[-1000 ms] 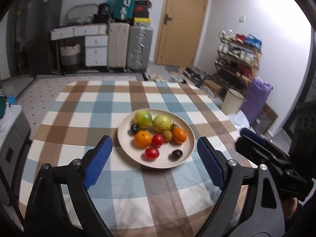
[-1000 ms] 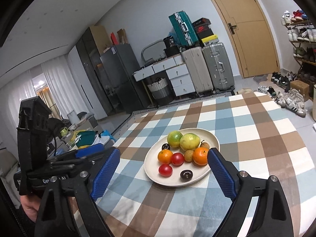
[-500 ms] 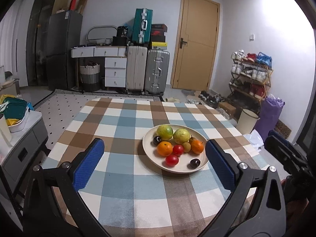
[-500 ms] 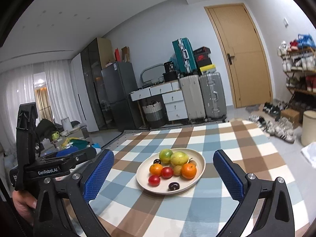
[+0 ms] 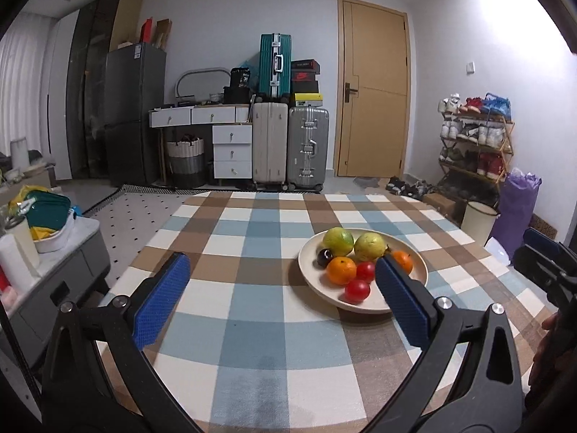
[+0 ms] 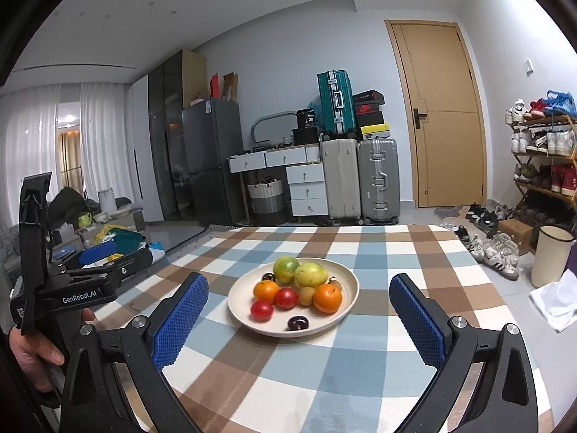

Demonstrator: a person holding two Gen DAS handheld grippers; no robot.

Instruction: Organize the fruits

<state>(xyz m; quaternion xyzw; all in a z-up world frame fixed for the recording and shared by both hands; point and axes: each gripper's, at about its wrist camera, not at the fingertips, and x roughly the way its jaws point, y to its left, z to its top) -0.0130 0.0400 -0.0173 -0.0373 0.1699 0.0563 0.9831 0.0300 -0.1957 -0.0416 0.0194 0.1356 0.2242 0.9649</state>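
A cream plate [image 5: 308,270] [image 6: 238,310] sits on the checked tablecloth. It holds two green-yellow fruits [image 6: 286,269], two oranges [image 6: 327,297], two red tomatoes [image 6: 261,309], dark plums [image 6: 298,323] and a small tan fruit [image 6: 307,295]. My left gripper [image 5: 281,270] is open and empty, short of the plate and to its left. Its right finger [image 5: 404,299] covers the plate's near right part. My right gripper [image 6: 299,285] is open and empty, with the plate centred beyond its fingertips.
The checked table [image 5: 252,324] has bare cloth left of the plate. A hand [image 6: 32,353] holds the left gripper's handle at the left edge. A grey cabinet [image 5: 54,281] stands left of the table. Suitcases [image 6: 378,180], a shoe rack [image 5: 476,144] and a bin [image 6: 551,256] stand behind.
Both pairs of jaws have spread wider. Both views have tilted up from the table towards the room. In the left wrist view the plate has slid right, behind the right finger.
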